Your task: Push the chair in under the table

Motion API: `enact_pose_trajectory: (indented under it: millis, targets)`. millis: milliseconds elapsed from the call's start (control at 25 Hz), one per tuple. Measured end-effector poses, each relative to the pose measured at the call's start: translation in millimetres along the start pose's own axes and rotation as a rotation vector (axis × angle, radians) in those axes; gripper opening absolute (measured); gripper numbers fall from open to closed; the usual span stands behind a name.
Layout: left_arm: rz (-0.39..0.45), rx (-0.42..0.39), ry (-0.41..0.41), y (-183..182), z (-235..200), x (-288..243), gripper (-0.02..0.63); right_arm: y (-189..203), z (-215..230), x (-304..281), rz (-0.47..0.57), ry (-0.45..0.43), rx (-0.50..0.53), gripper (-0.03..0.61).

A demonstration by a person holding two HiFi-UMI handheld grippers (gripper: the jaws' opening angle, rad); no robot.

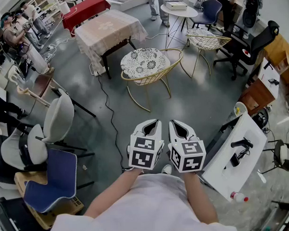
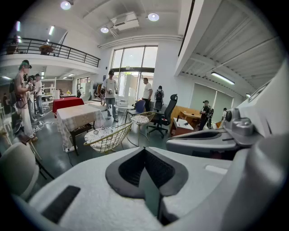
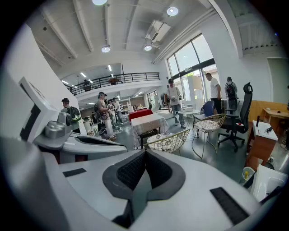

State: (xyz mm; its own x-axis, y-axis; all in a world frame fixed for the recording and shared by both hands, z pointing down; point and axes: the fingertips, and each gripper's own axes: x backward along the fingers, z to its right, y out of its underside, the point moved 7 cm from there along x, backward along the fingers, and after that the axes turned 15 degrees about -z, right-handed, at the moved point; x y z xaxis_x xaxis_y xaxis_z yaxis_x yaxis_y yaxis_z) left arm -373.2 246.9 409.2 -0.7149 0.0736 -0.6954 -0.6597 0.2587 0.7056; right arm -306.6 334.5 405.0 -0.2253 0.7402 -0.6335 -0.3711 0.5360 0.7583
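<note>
A gold wire chair [image 1: 150, 67] with a patterned white cushion stands on the grey floor, its seat turned toward a table [image 1: 108, 31] under a pale cloth behind it. The same chair [image 2: 107, 136] shows ahead in the left gripper view, and the chair [image 3: 169, 141] also shows in the right gripper view. My left gripper [image 1: 152, 125] and right gripper [image 1: 179, 125] are held side by side in front of my body, well short of the chair. Both are shut with nothing between the jaws.
A second wire chair [image 1: 206, 42] and a small round table [image 1: 178, 12] stand at the back right. Black office chairs [image 1: 248, 45] sit at the right, a white table [image 1: 238, 149] at the near right. Grey and blue chairs [image 1: 53, 135] crowd the left. A black cable [image 1: 109, 109] crosses the floor. People stand around.
</note>
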Motion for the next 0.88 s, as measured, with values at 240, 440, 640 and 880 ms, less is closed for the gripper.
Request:
enact_pose_trajectory:
  millis: [240,440,640,880]
  targets:
    - [-0.01,-0.008,-0.004,-1,9,-5,0.005,3,8,4,0.003,-0.006,0.006,0.003]
    - [-0.016,0.0,-0.007,-4,19,-17,0.005,4,20,7,0.019,-0.016,0.035,0.003]
    - [-0.032,0.007,-0.001,-10,34,-34,0.005,8,45,7,0.012,-0.04,0.025,0.005]
    - [-0.036,0.028,-0.039,-20,49,-49,0.005,11,77,9,0.016,-0.063,0.028,0.005]
